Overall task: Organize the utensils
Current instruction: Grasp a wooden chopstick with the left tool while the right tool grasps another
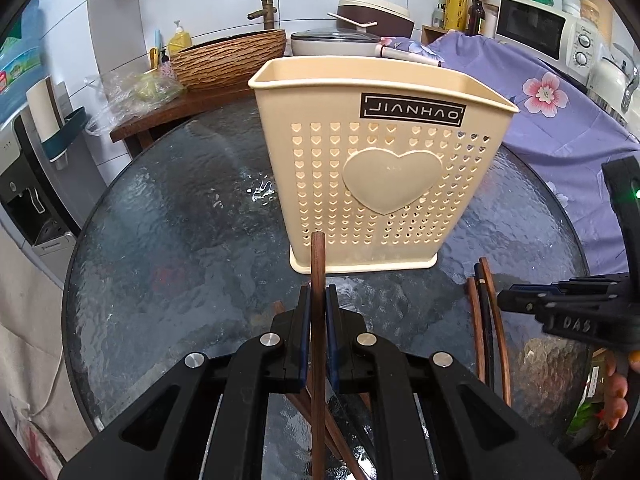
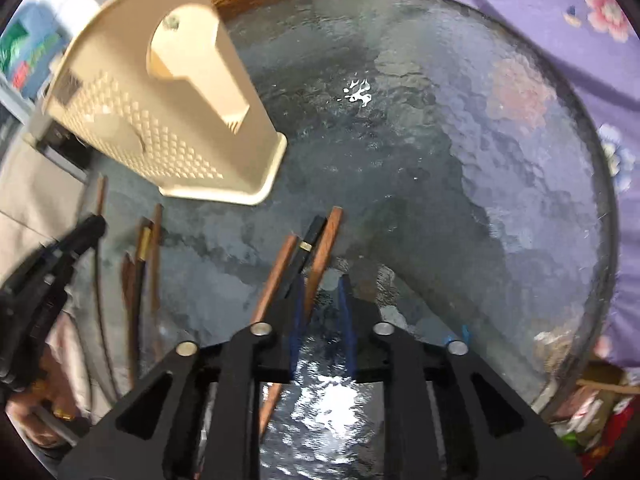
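Note:
A beige perforated utensil holder [image 1: 380,160] with a heart stands on the round glass table [image 1: 180,240]; it also shows in the right wrist view [image 2: 168,120]. My left gripper [image 1: 319,300] is shut on a brown wooden chopstick [image 1: 318,280] that points toward the holder's base. More chopsticks [image 1: 486,320] lie to its right. My right gripper [image 2: 322,292] is open just above the table, its left finger over three chopsticks [image 2: 316,248], brown and black. Further chopsticks [image 2: 144,272] lie at the left, near the left gripper [image 2: 76,240].
A wooden basin [image 1: 228,60], a plastic bag and a lidded pot [image 1: 336,42] stand behind the table. Purple floral cloth [image 1: 560,112] covers the right side, with a microwave [image 1: 548,32] behind. The table's rim [image 2: 600,208] curves at the right.

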`<state>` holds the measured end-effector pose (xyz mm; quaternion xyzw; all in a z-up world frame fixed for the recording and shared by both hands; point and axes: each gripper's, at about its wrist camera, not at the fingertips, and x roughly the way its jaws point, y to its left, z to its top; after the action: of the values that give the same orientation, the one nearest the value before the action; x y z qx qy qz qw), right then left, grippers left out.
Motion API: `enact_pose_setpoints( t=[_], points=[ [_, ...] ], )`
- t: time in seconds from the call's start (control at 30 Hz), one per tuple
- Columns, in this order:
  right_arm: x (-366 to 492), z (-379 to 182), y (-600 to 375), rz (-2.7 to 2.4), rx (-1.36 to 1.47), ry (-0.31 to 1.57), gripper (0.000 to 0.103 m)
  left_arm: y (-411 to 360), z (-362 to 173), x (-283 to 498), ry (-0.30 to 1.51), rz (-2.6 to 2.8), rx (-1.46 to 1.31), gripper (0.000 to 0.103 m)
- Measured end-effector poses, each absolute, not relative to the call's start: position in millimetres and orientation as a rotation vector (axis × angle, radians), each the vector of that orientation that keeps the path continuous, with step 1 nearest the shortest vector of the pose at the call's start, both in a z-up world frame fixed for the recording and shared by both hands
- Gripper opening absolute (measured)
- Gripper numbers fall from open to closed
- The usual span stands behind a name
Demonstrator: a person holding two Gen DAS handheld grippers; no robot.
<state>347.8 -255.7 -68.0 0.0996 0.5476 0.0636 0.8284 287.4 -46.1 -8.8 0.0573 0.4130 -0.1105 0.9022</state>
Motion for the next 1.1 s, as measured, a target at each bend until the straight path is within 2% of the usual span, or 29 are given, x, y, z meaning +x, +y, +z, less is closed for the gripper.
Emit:
enact_pose_setpoints(
  t=[0.57,0.6,0.67,0.73,0.83,1.1],
  points=[
    [368,-80,-205,0.034,0.074,1.181,0.021,-36,-4,282,0.845,-0.218,0.099,0.007],
    [370,-80,-203,0.024,0.062,1.180,0.020,-36,-4,282,0.844,-0.217,0.098,0.007],
    [373,-78,-203,0.007,0.025,1.174,0.012,-35,-3,282,0.842,-0.215,0.096,0.007],
    [374,-76,-201,0.001,0.002,1.161,0.011,-34,-2,282,0.838,-0.213,0.093,0.007],
    [373,-76,-206,0.006,0.035,1.154,0.008,-31,-1,281,0.836,-0.208,0.092,0.007],
    [366,-73,-232,0.029,0.186,1.116,0.007,-25,4,277,0.825,-0.196,0.080,0.007]
  ],
)
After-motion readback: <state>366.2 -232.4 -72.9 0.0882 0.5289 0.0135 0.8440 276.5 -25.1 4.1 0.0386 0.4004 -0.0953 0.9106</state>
